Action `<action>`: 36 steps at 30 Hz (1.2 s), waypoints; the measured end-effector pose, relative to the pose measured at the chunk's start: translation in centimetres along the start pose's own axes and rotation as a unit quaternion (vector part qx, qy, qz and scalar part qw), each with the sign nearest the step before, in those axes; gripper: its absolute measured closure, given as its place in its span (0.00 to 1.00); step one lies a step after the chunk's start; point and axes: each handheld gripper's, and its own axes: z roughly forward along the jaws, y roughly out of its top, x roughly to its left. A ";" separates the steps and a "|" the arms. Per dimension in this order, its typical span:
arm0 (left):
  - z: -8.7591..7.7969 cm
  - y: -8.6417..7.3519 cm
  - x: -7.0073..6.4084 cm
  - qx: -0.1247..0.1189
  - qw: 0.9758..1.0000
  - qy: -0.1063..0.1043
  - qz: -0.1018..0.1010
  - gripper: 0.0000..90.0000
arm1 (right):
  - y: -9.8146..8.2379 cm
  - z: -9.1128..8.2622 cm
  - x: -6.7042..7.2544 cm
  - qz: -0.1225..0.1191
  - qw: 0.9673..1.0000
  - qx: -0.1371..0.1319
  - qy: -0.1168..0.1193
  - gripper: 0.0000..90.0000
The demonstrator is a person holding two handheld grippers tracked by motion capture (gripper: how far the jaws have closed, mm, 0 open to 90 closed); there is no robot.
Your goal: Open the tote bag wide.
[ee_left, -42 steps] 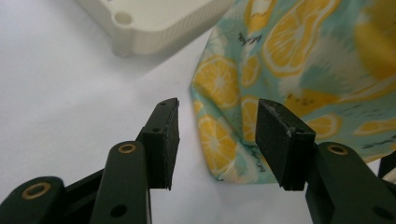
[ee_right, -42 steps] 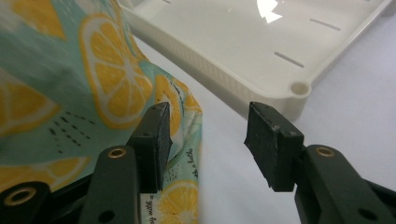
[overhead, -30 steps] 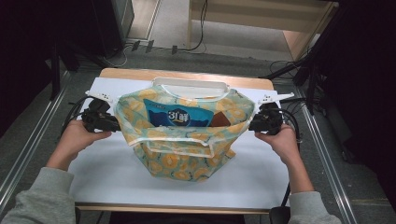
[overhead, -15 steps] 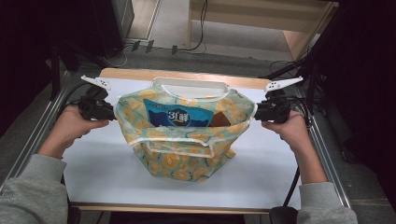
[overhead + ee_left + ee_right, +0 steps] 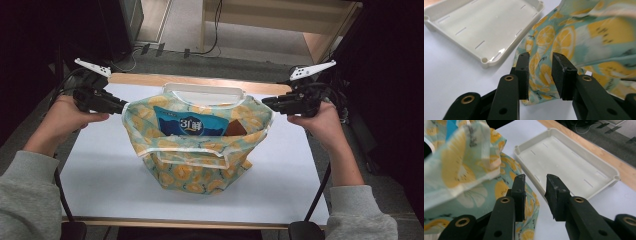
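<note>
Since the earlier frames both hands have risen and drawn outward, and the lemon-print bag (image 5: 195,150) now hangs stretched between them with its mouth pulled wide, its bottom resting on the white tabletop (image 5: 100,180).

Nearest the camera in the high view, two grey sleeves come in from the bottom corners. Beyond them the left tongs (image 5: 120,106) meet the bag's left upper corner and the right tongs (image 5: 266,101) meet its right upper corner. The left tongs have just been opening a little: in the left gripper view (image 5: 540,75) the jaws stand apart with the printed cloth between them, and whether the pads press on it I cannot tell. In the right gripper view the right tongs (image 5: 535,195) also stand apart; the cloth lies against the left jaw, the gap between the jaws shows tabletop, and a grip cannot be confirmed.

Inside the open bag a blue packet (image 5: 187,122) stands upright with a brown packet (image 5: 235,129) just beside it on the right.

Behind the bag, at the far edge of the tabletop, lies a shallow cream tray (image 5: 200,92).
</note>
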 end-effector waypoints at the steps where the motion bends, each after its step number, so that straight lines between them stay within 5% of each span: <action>1: 0.0 0.0 0.0 0.000 1.000 0.000 0.000 0.73 | 0.0 0.0 0.0 0.000 1.000 0.000 0.000 0.78; 9: -2.0 2.0 -1.0 -0.011 1.000 -0.004 0.024 0.70 | 2.2 -2.0 0.7 -0.019 1.000 -0.007 0.006 0.75; 11: -2.6 2.5 -1.4 -0.014 0.999 -0.001 0.032 0.69 | 2.8 -2.6 1.1 -0.028 1.000 -0.010 -0.008 0.75; 19: -4.6 4.4 -3.5 -0.034 0.998 -0.005 0.047 0.65 | 4.4 -3.7 3.3 -0.051 0.999 -0.018 0.000 0.71; 23: -3.9 4.8 -4.7 -0.022 0.998 0.000 0.063 0.62 | 4.4 -3.4 4.3 -0.052 0.999 -0.013 -0.002 0.68; 29: -2.1 4.8 -4.7 0.002 0.998 0.000 0.058 0.58 | 3.9 -2.4 5.0 -0.055 0.998 -0.003 0.019 0.58; 31: -1.7 4.6 -4.6 0.005 0.998 0.003 0.055 0.59 | 3.4 -1.8 4.9 -0.052 0.999 0.007 0.009 0.59; 33: -1.4 4.4 -4.4 0.011 0.999 0.001 0.046 0.64 | 3.2 -1.7 4.8 -0.049 0.999 0.008 0.008 0.62; 36: -1.1 3.9 -4.0 0.018 0.999 0.004 0.030 0.83 | 2.1 -1.5 4.4 -0.044 0.999 0.006 0.002 0.81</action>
